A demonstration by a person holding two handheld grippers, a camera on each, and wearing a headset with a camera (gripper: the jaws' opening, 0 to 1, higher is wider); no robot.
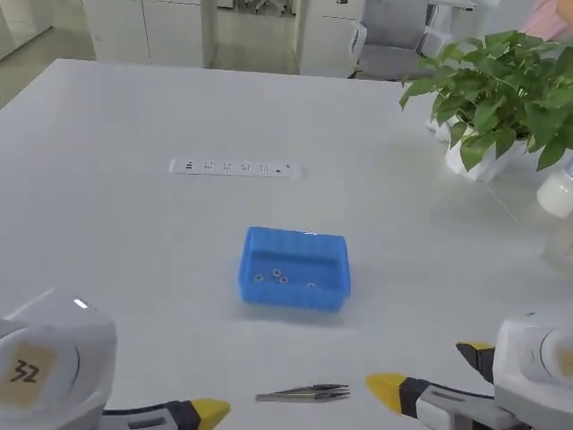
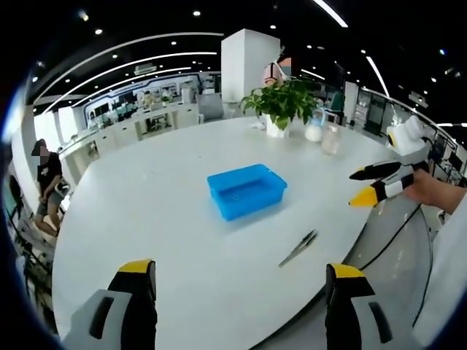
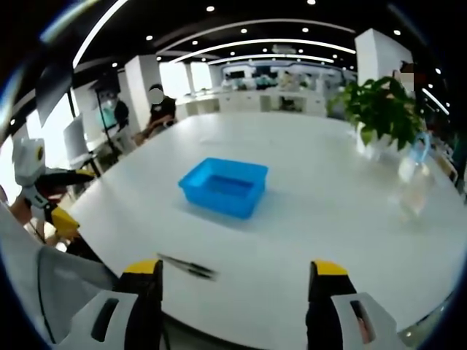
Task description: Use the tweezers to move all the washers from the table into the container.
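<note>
A blue container (image 1: 295, 268) sits mid-table with several small washers (image 1: 277, 274) inside; it also shows as a blue container (image 2: 246, 190) and a blue container (image 3: 224, 185) in the gripper views. Metal tweezers (image 1: 303, 392) lie flat on the table near the front edge, seen as tweezers (image 2: 298, 248) and tweezers (image 3: 187, 267) too. My left gripper (image 2: 237, 288) is open, low at the front left, holding nothing. My right gripper (image 3: 233, 284) is open at the front right, just right of the tweezers and apart from them.
A white power strip (image 1: 235, 167) lies beyond the container. A potted plant (image 1: 491, 100) and a clear bottle (image 3: 413, 184) stand at the far right. Two people (image 3: 156, 109) are at the table's far end. White table (image 1: 134, 233) lies all round the container.
</note>
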